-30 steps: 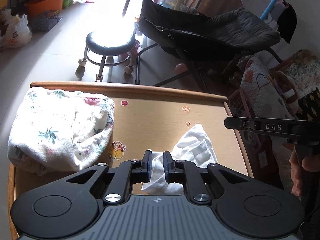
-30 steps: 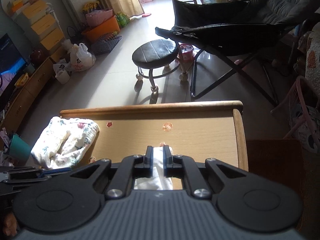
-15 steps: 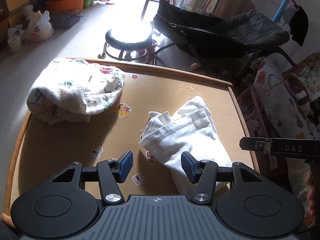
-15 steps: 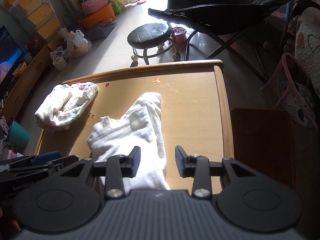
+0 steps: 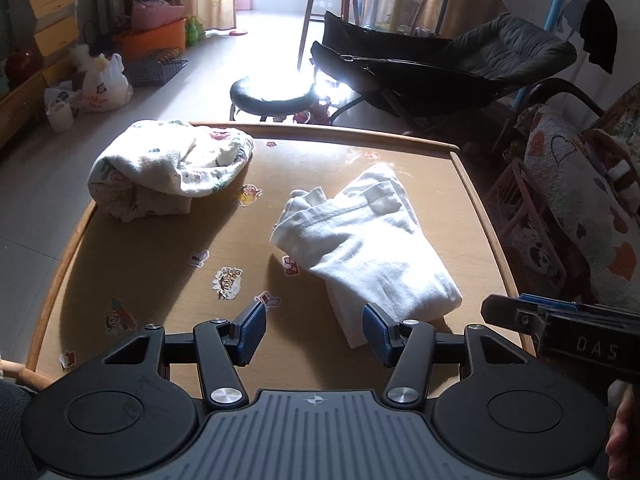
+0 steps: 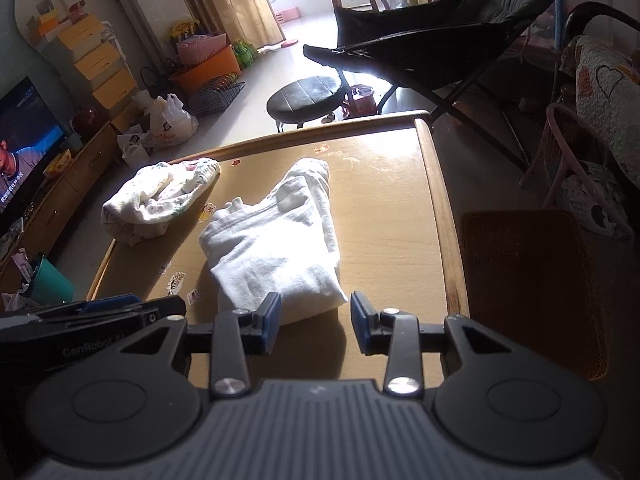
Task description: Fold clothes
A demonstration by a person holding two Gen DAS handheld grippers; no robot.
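A white garment (image 5: 368,248) (image 6: 280,240) lies folded into a thick bundle on the right half of the wooden table (image 5: 160,272) (image 6: 384,208). A floral garment (image 5: 168,168) (image 6: 160,196) sits bunched at the far left. My left gripper (image 5: 314,330) is open above the table's near edge, its right finger just short of the white bundle's near end. My right gripper (image 6: 315,322) is open too, hovering at that same near end with nothing between its pads. The right gripper's body (image 5: 568,328) shows at the left wrist view's right edge.
Cartoon stickers (image 5: 228,280) dot the tabletop. Beyond the far edge stand a round black stool (image 5: 272,96) (image 6: 308,96) and a black folding lounge chair (image 5: 440,64). A brown seat (image 6: 528,280) and a quilt-covered chair (image 5: 576,184) stand to the right. A television (image 6: 20,144) is on at the left.
Both grippers, shut on the white garment a second ago, let go of it, opened wide and pulled back and up. The white garment now rests folded on the table.
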